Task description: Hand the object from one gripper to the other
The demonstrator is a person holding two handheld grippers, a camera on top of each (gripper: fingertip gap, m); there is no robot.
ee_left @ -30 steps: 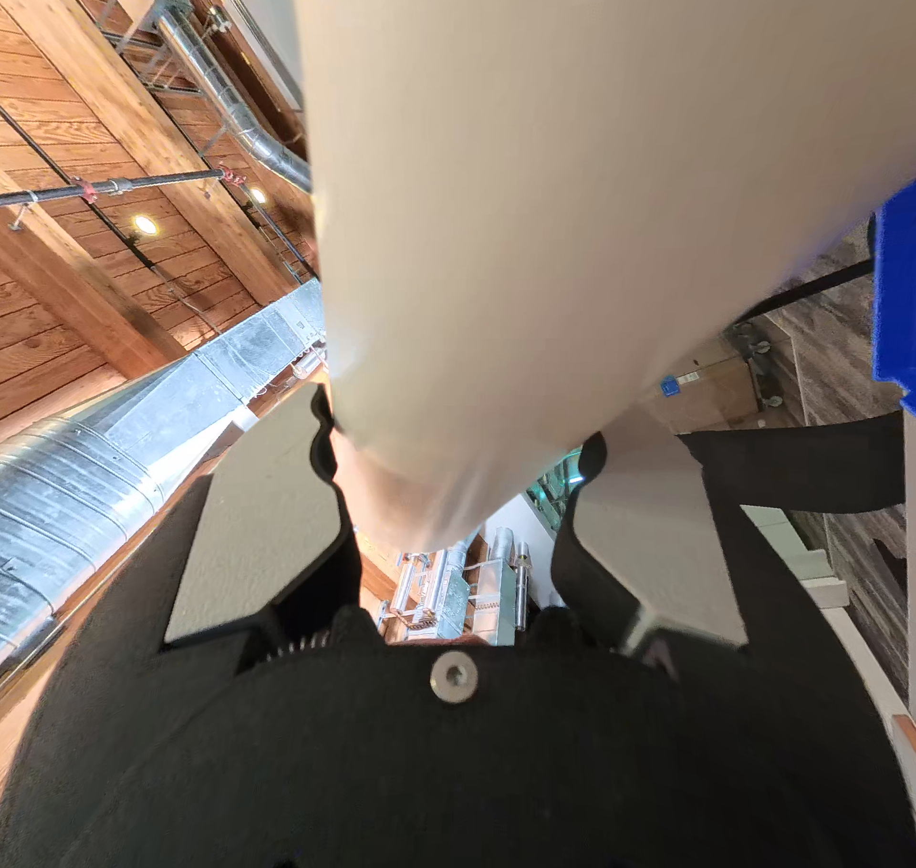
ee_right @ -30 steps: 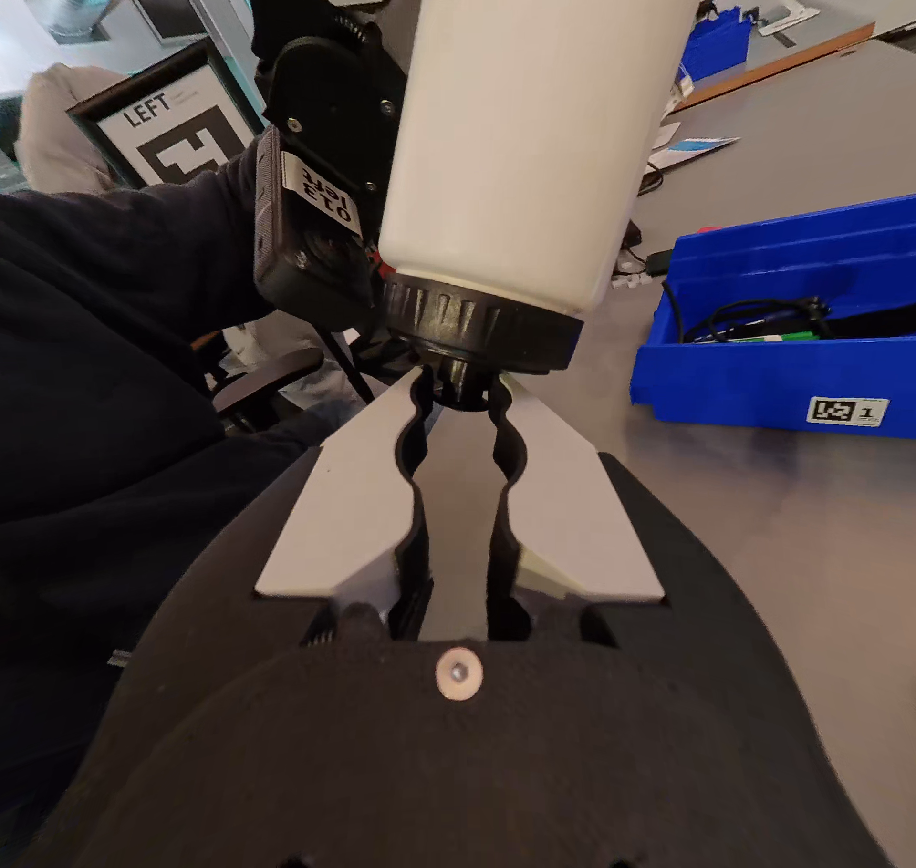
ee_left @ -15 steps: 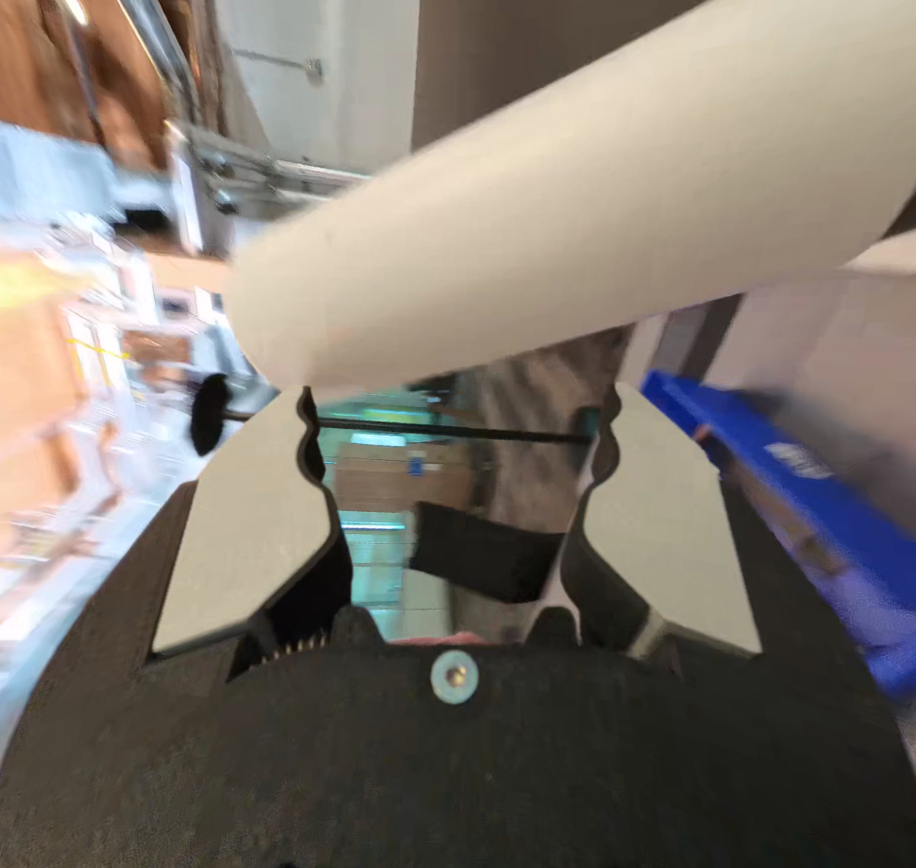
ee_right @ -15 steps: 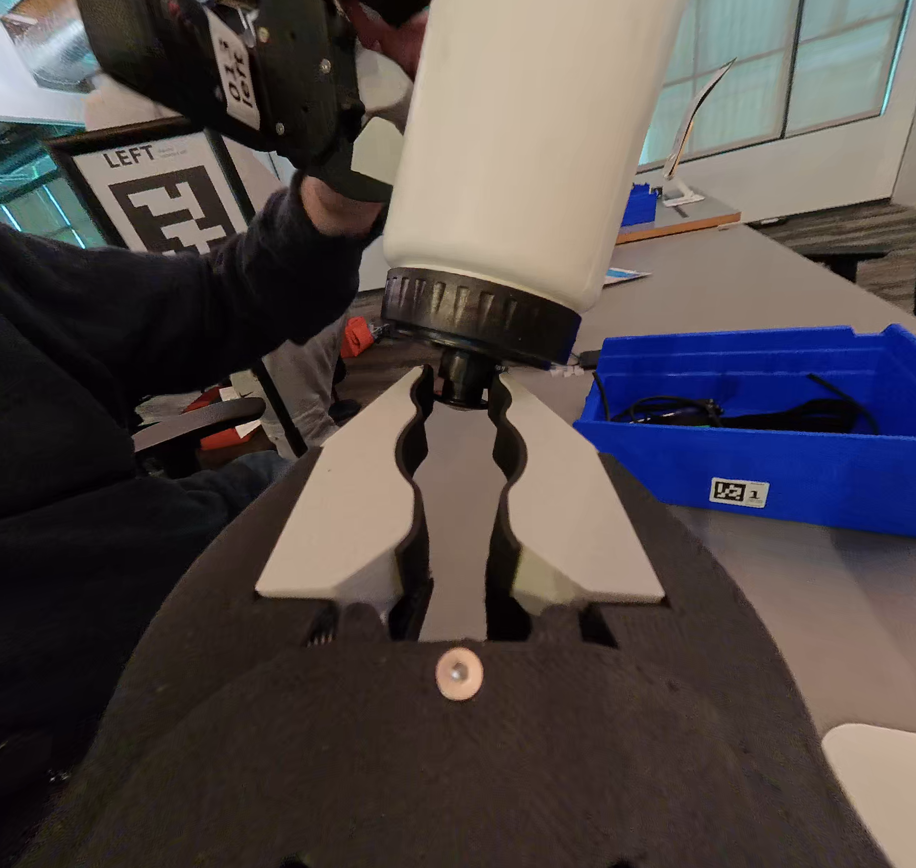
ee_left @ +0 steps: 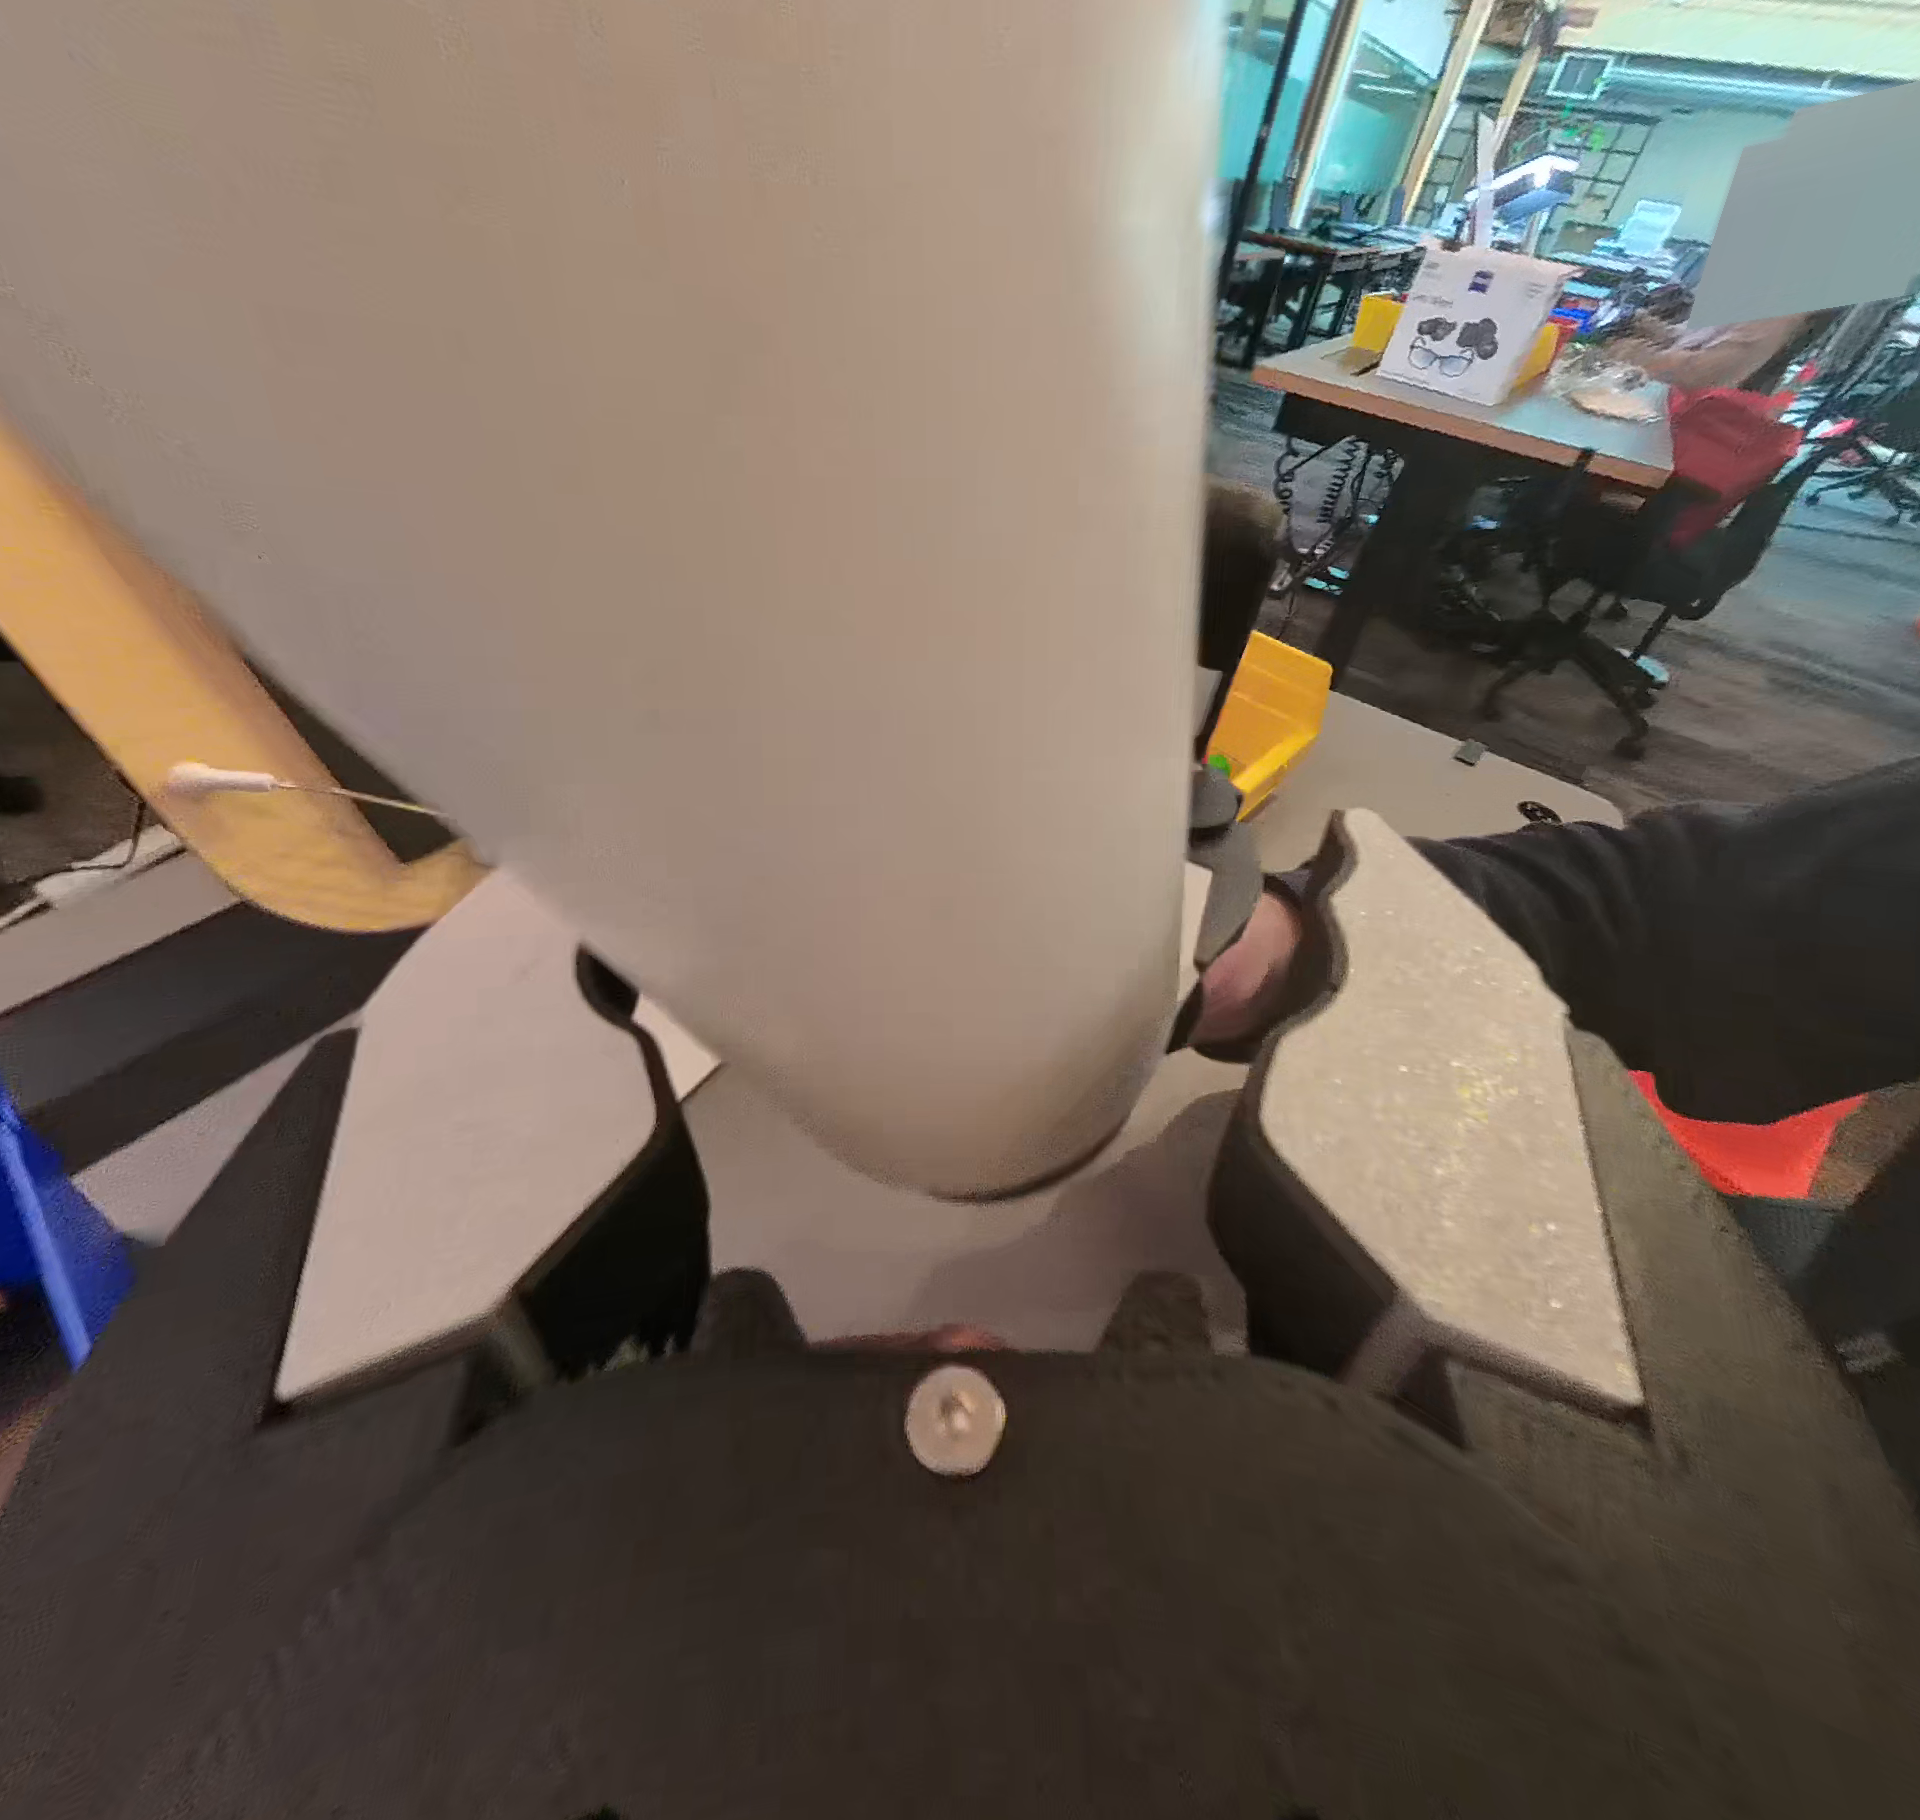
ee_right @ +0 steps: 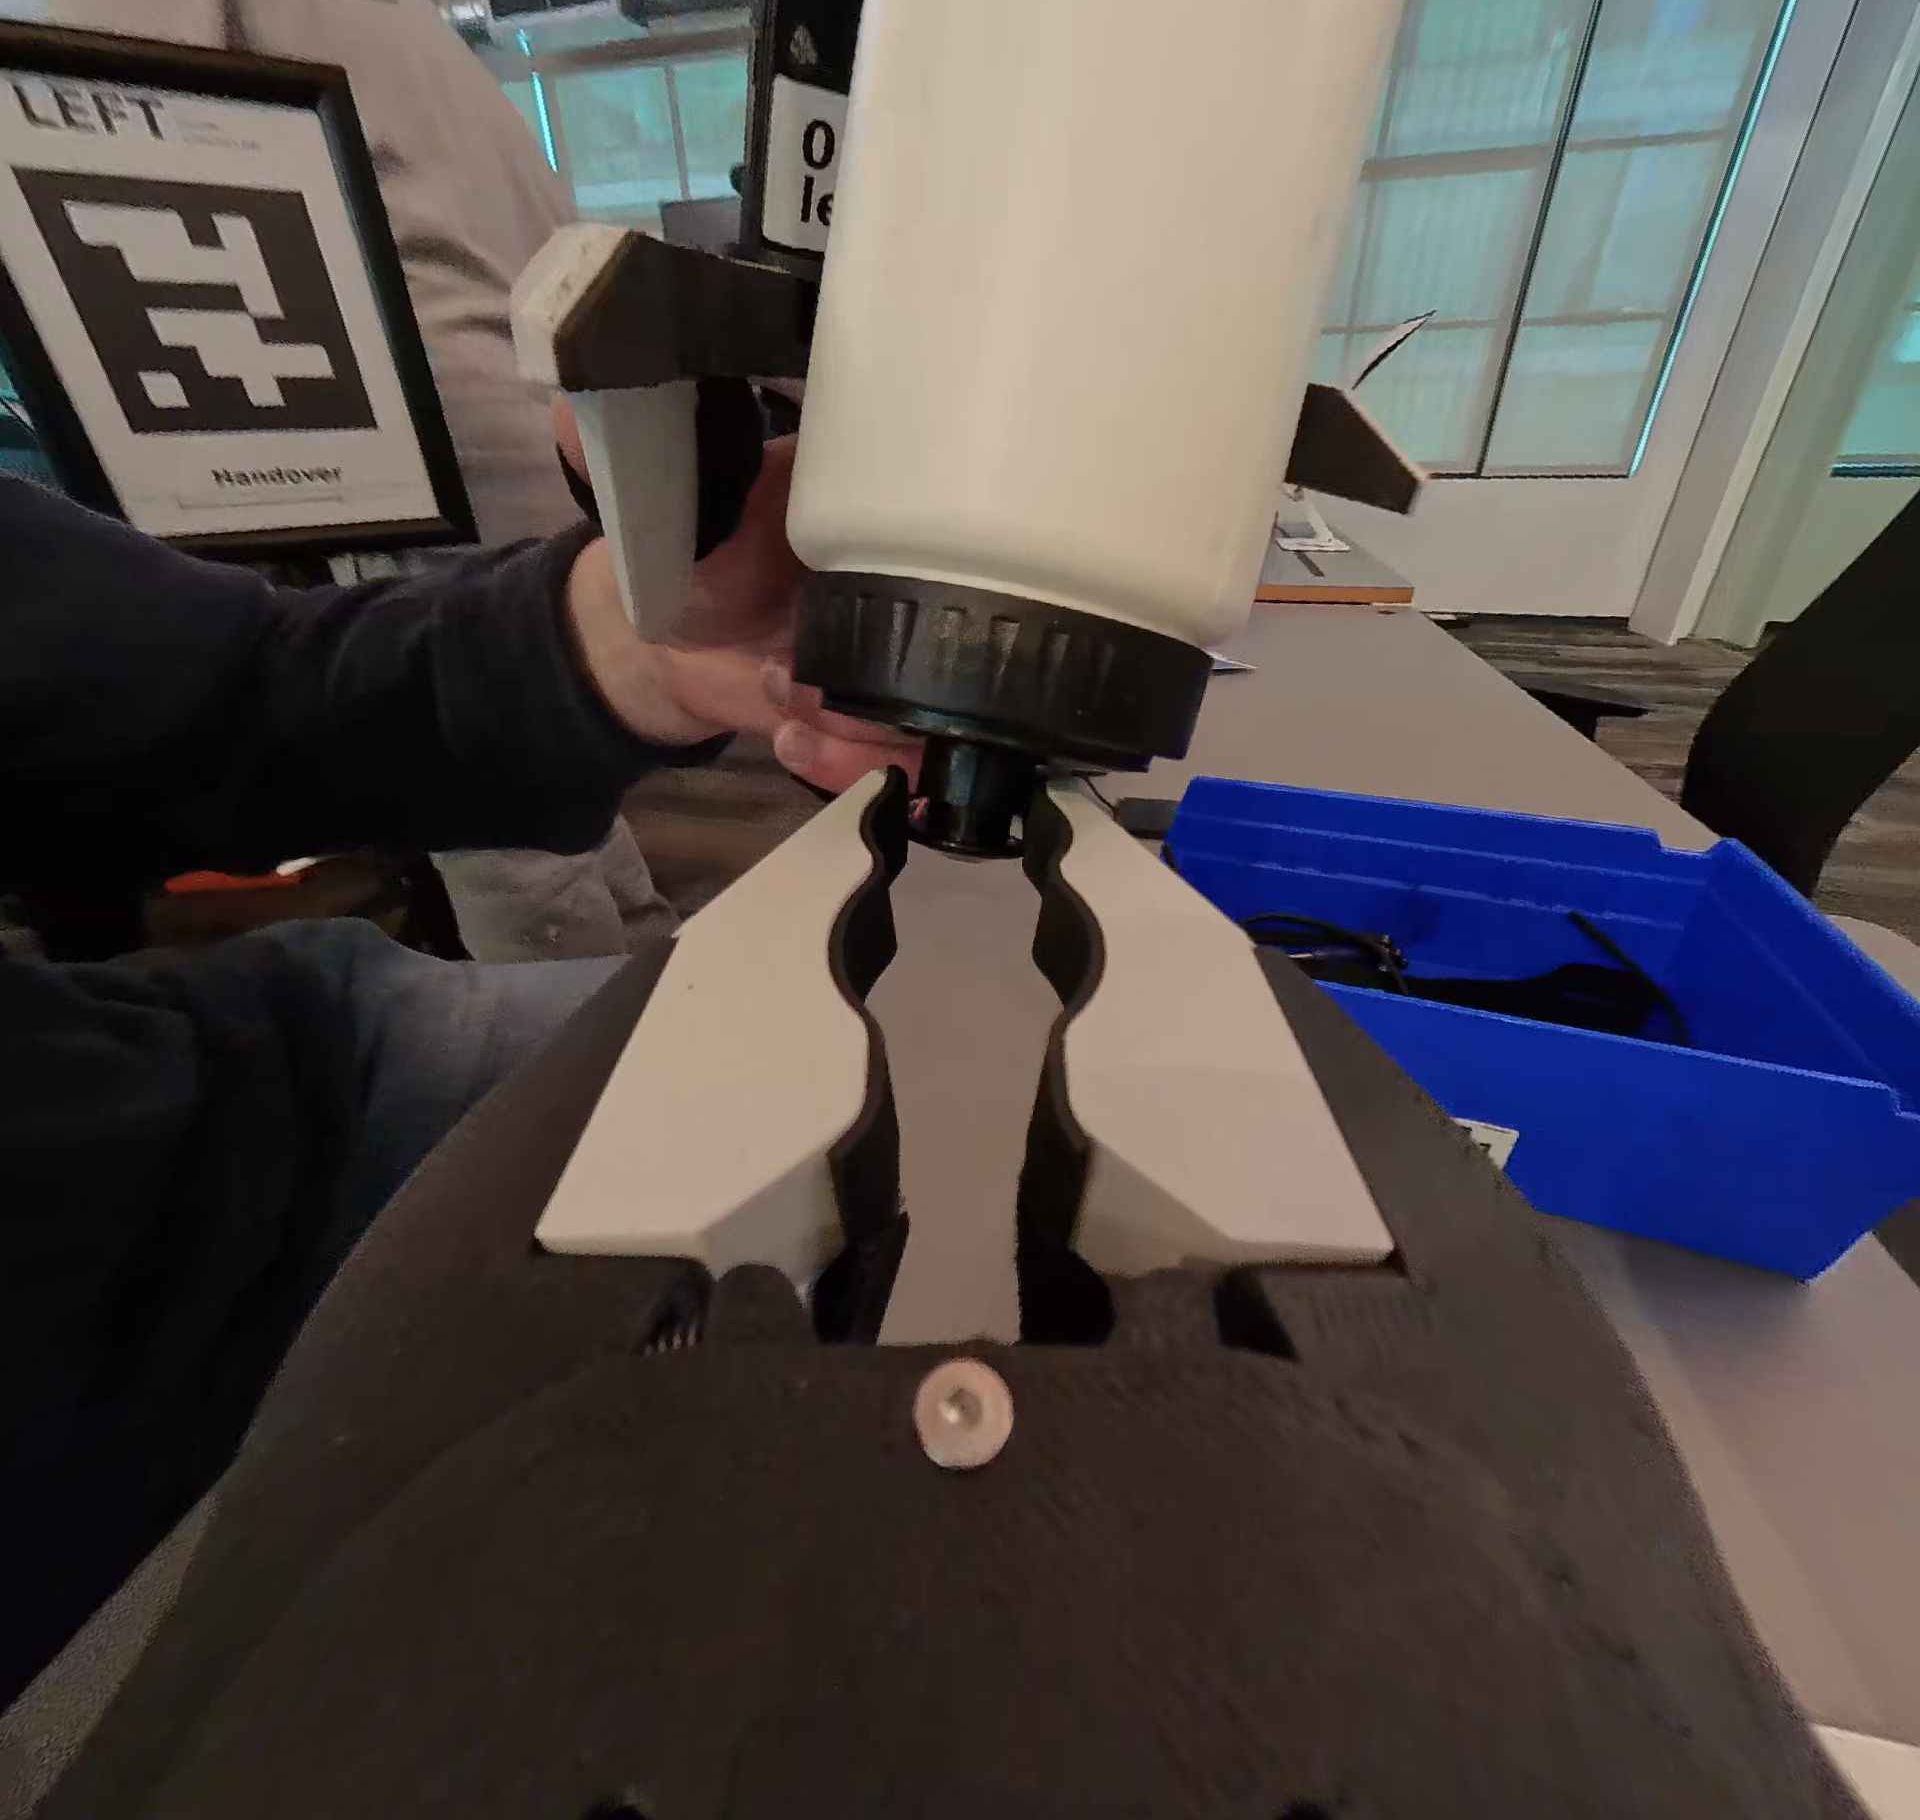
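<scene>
A white bottle with a black ribbed cap hangs cap-down in the right wrist view. My right gripper is shut on the small black knob under the cap. In the left wrist view the bottle's body fills the upper left, and its rounded end reaches down between the fingers. My left gripper is open wide, with one finger on each side of the bottle. It also shows in the right wrist view behind the bottle, its fingers spread wider than the body.
A blue bin with cables sits on the grey table to the right. A framed marker sign stands at the left. A dark sleeve, a yellow bin and a far desk with a white box are in the left wrist view. One gripper's finger ends stand about 7 centimeters off the other's.
My left gripper has swung from facing the ceiling to facing the room, and the bottle now sits between its open fingers. My right gripper has kept its hold on the cap knob.
</scene>
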